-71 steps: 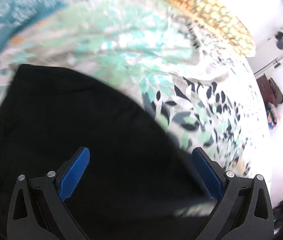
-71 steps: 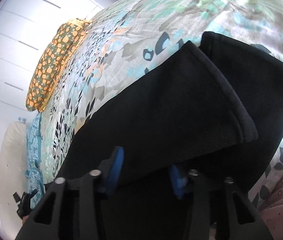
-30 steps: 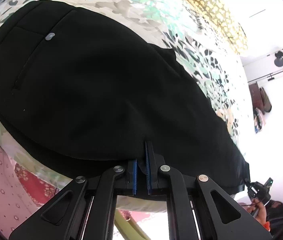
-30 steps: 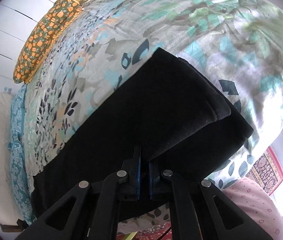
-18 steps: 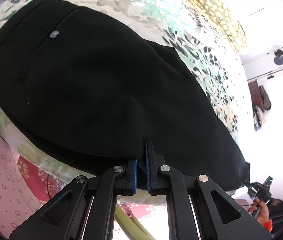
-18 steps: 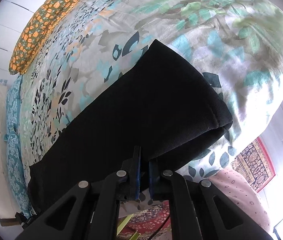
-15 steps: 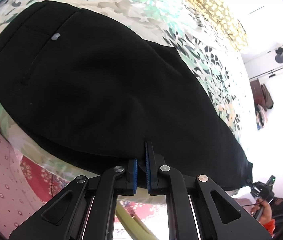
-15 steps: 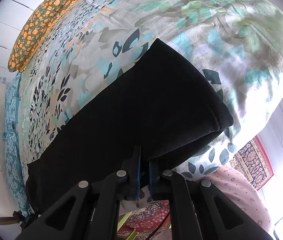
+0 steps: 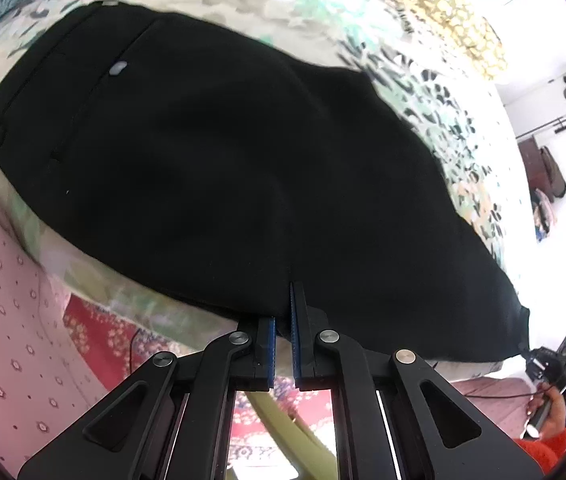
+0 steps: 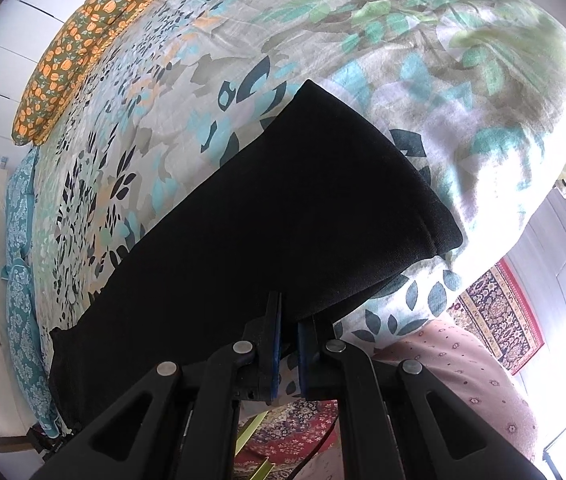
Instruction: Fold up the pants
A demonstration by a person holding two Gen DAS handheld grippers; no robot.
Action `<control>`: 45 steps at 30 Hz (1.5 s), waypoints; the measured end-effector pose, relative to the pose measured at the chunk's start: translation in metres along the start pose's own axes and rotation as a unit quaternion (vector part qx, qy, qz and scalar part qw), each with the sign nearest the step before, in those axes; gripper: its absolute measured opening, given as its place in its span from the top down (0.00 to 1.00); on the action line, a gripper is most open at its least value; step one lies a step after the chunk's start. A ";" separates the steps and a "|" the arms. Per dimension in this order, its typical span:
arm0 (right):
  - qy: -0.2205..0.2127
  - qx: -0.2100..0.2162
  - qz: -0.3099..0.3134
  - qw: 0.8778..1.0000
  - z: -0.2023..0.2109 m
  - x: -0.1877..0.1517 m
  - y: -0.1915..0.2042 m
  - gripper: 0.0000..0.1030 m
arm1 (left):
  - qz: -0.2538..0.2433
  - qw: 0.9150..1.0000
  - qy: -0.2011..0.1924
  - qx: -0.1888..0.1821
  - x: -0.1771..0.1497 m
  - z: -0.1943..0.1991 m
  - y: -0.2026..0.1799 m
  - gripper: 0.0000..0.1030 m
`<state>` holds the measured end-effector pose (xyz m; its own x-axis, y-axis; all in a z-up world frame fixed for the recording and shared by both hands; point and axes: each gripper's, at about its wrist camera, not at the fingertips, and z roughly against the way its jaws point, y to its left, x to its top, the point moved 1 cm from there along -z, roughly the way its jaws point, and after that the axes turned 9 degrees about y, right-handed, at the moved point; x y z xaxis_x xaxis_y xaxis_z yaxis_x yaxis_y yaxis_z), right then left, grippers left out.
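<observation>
Black pants spread lengthwise over the leaf-print bedspread, already doubled leg on leg, near edge hanging at the bed's 6 o'clock side. Left tongs clenched on the near edge toward the seat; right tongs clenched on the same edge near the hems. Probably mid-fold or straightening: next, likely lifting both grips together and carrying hems toward the waistband, keeping layers aligned. Orange floral pillow at 11 o'clock, well apart. Patterned rug below. Nothing blocking the fold.
</observation>
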<state>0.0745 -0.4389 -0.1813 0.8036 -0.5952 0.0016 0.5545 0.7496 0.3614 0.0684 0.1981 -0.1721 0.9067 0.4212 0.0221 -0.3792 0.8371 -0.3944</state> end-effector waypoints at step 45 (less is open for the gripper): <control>-0.099 -0.220 0.267 0.933 0.023 0.085 0.058 0.87 | 0.017 0.998 -0.006 0.059 -0.004 0.012 0.010 0.74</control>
<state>0.1699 -0.4529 -0.1386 0.9592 -0.1112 0.2600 0.1561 0.9749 -0.1590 0.0586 0.2083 -0.1654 0.8906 0.4544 0.0215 -0.4302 0.8567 -0.2846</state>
